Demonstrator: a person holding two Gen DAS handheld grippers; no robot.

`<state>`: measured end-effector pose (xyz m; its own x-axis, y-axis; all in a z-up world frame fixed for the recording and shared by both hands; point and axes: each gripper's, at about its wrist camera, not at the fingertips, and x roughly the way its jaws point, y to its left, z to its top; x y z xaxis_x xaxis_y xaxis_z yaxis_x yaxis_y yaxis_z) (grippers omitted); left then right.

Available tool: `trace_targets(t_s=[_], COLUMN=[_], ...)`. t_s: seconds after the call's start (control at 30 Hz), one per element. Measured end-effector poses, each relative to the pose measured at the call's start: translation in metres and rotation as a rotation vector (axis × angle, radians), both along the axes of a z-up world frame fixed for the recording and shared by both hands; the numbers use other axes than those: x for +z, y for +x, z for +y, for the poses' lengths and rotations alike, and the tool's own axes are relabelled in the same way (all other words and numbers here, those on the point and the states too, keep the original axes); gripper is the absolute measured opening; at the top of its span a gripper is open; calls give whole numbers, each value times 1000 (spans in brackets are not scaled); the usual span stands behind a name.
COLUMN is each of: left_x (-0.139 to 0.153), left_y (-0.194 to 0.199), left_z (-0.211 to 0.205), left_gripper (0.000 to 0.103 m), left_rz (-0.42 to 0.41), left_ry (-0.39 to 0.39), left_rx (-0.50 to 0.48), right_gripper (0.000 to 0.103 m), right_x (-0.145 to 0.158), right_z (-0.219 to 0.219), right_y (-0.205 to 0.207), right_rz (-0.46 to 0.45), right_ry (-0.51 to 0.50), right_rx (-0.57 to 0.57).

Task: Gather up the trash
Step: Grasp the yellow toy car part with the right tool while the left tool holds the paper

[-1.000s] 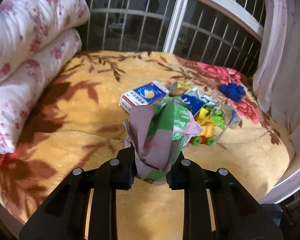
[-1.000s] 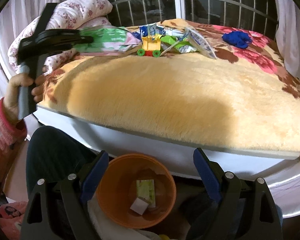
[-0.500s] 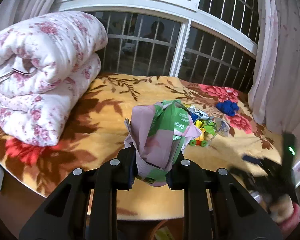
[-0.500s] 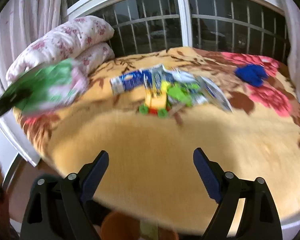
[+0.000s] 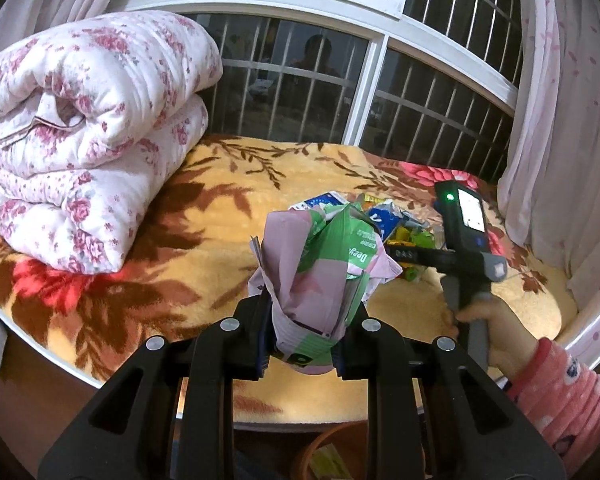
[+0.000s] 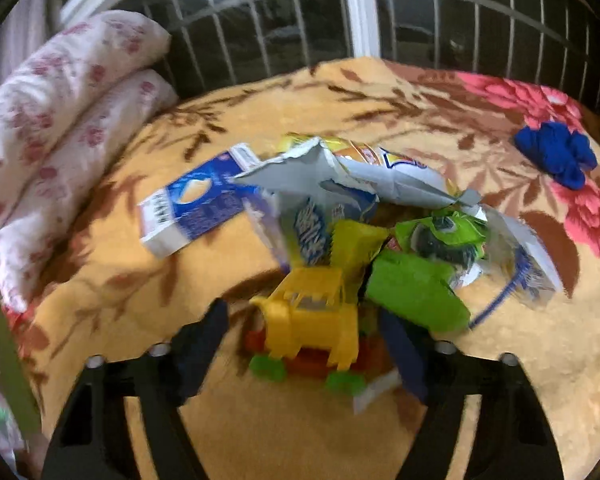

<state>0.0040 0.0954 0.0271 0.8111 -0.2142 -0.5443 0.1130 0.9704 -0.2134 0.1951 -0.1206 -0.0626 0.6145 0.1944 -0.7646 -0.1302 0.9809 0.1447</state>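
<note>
while left hand-held gripper (image 5: 304, 344) clamps crumpled wrapper (image 5: 320, 264) | right hand-held gripper (image 6: 304, 348) apart around toy truck (image 6: 312, 316) | bed edge (image 5: 80, 376) below

Black tongs (image 5: 304, 350), pink striped sleeve (image 5: 568, 396)

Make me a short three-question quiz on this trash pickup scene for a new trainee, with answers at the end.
1. True or false: the left hand-held gripper is shut on a crumpled pink and green wrapper.
2. Multiple choice: which item in the pile on the blanket is a toy, not trash? A) blue and white carton B) yellow toy truck C) torn silver packet
3. Fill in: the right hand-held gripper is ____ and holds nothing.

Key: 1 true; 2 B; 3 open.
</note>
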Motion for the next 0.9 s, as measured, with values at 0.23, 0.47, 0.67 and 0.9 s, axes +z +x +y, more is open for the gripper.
trace_targets(t_s=[0.23, 0.47, 0.67, 0.9], left_x=[-1, 4, 9, 0], left_y=[-2, -8, -20, -44], left_z=[-2, -10, -22, -47], left_gripper=[22, 22, 22, 22], left_rz=[3, -7, -14, 22], left_ry=[-7, 4, 27, 79], left_rx=[-12, -45, -99, -223], right_gripper=[46, 46, 46, 46], right_x=[10, 51, 77, 75], right_z=[-7, -17, -34, -57], right_y=[-17, -71, -137, -213], right_rz=[-19, -120, -197, -222], right_ry=[5, 26, 25, -4], right_rx=[23, 93, 150, 192])
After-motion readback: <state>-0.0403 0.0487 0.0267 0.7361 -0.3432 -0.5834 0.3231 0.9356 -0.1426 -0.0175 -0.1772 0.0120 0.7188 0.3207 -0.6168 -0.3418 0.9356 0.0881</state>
